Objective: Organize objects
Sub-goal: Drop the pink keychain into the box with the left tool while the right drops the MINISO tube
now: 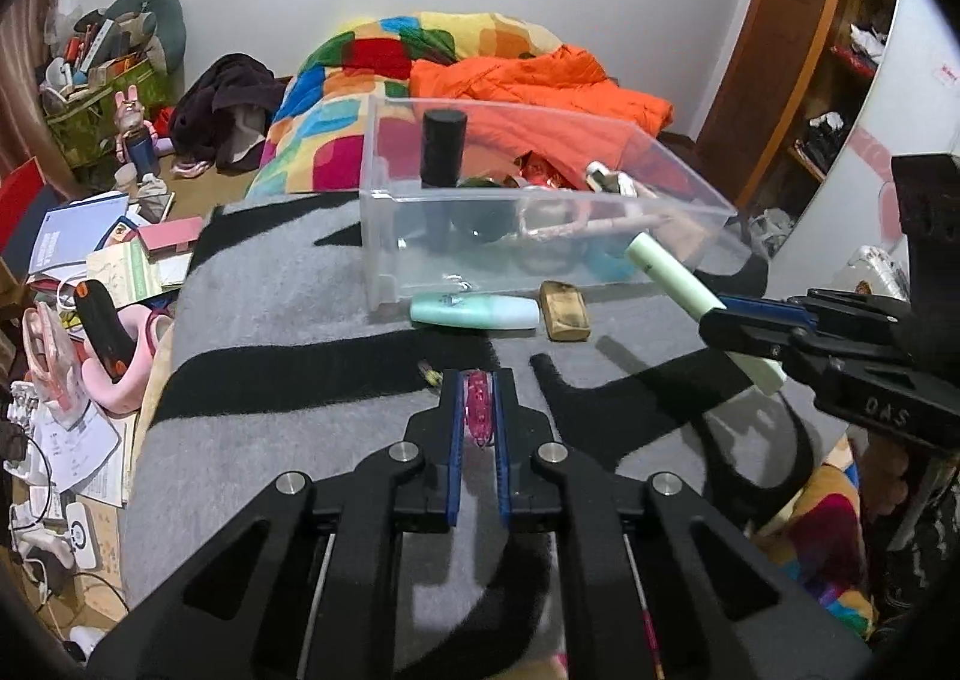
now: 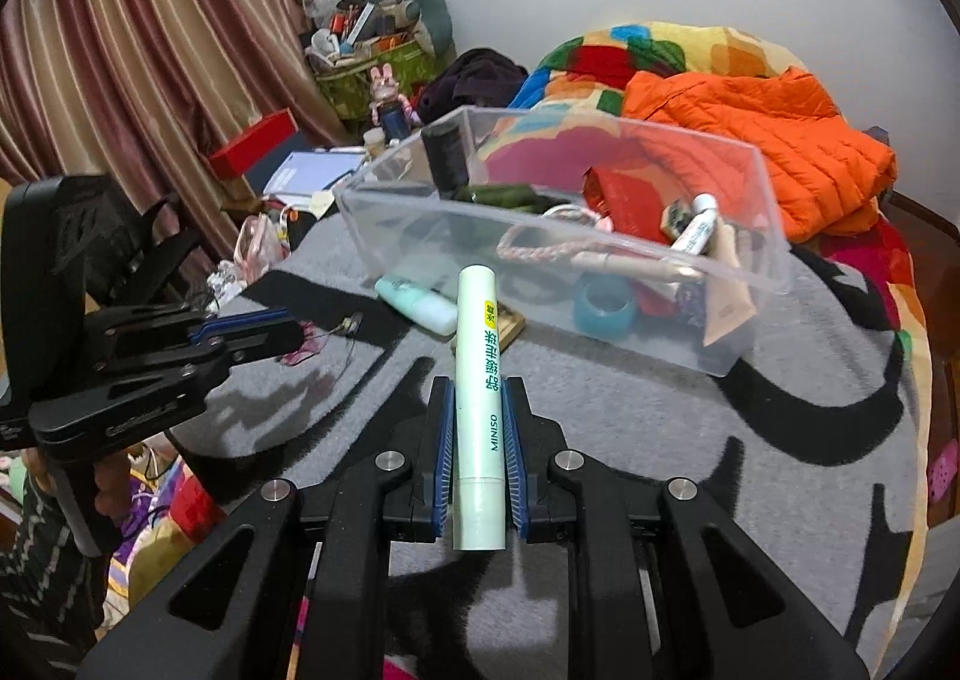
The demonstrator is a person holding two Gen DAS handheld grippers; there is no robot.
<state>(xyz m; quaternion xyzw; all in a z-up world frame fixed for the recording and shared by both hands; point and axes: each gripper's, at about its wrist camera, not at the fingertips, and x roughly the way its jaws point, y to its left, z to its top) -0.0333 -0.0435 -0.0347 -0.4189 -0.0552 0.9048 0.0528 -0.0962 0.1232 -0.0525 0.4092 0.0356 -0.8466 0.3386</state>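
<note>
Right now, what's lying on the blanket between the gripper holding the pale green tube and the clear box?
A mint bottle and a small gold box lie before the clear box, beyond the right gripper; the right wrist view shows it.

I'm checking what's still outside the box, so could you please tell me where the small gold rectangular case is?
The small gold rectangular case lies on the grey blanket just outside the clear plastic box's near wall, touching the mint-green bottle on its left.

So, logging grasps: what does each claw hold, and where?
Left claw: small pink item, by its sides. Right claw: pale green tube, near its lower end.
</note>
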